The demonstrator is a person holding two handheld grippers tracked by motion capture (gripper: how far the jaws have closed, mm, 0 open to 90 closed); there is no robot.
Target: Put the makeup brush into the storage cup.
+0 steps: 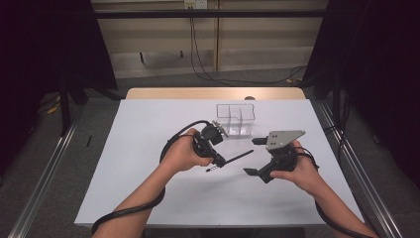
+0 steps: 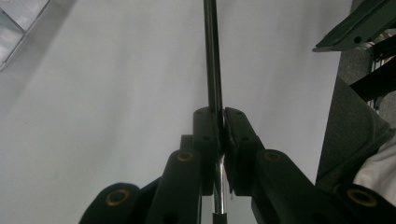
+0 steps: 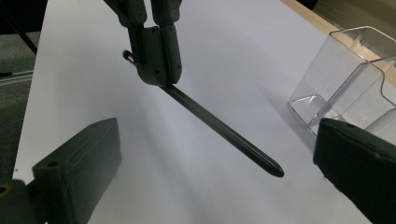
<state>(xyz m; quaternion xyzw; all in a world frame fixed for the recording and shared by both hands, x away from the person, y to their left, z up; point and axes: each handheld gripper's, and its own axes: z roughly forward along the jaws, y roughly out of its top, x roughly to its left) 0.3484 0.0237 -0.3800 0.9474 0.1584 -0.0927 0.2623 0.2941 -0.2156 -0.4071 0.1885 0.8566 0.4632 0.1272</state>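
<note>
The slim black pen with a metal clip end [image 1: 233, 159] is sitting pinched near its back end between the pressed-together jaws of the left gripper [image 1: 217, 159], clear of the white worktop [image 1: 148, 188] and hanging over it just in front of the clear plastic two-compartment organiser box [image 1: 236, 120]. In the left gripper view the pen [image 2: 212, 60] is running straight out from the closed jaws of that gripper [image 2: 220, 135], so its long axis is continuing the line of the gripper itself. Reading from the box, the left gripper is lying in front of it and a little to its left, and the pen's rounded free tip is pointing rightward across the worktop toward the right gripper [image 1: 256, 156].

The right gripper is holding just in front of the box and to its right, its jaws spread wide with nothing between them. In the right gripper view the pen [image 3: 219, 128] is slanting down from the left gripper [image 3: 156, 60], its tip ending in the open gap between the two spread black jaws, the box [image 3: 345, 79] standing beside the far jaw.

As I judge it, a handover or a drop into the box is coming: the free tip is lying nearer the right gripper, which is facing the pen end-on, so closing on it would need the jaws brought across the shaft.
</note>
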